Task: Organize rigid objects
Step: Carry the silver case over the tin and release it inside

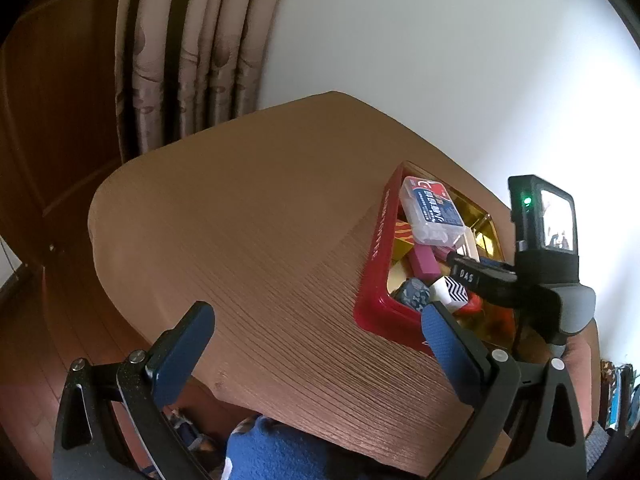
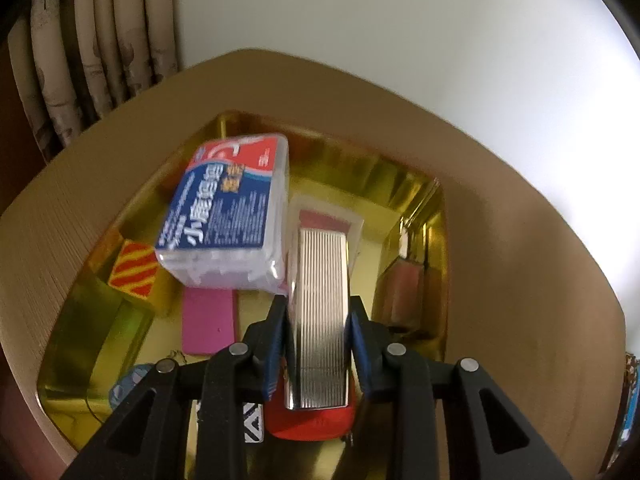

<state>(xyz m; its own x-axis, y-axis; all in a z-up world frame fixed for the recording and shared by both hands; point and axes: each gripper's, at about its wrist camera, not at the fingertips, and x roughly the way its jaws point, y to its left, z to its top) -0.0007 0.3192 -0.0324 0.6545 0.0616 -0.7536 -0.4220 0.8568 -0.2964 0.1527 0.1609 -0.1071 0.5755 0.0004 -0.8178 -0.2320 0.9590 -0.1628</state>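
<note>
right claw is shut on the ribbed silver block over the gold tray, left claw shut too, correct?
Not quite: the left claw is open and empty, as the left wrist view shows. The right claw is shut on the ribbed silver block over the gold tray.

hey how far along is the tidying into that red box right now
Nearly finished, it seems. The red box already holds a floss case, a pink block, a striped cube and more. The right gripper is shut on a ribbed silver case over the box. The left gripper is open and the table looks bare.
</note>
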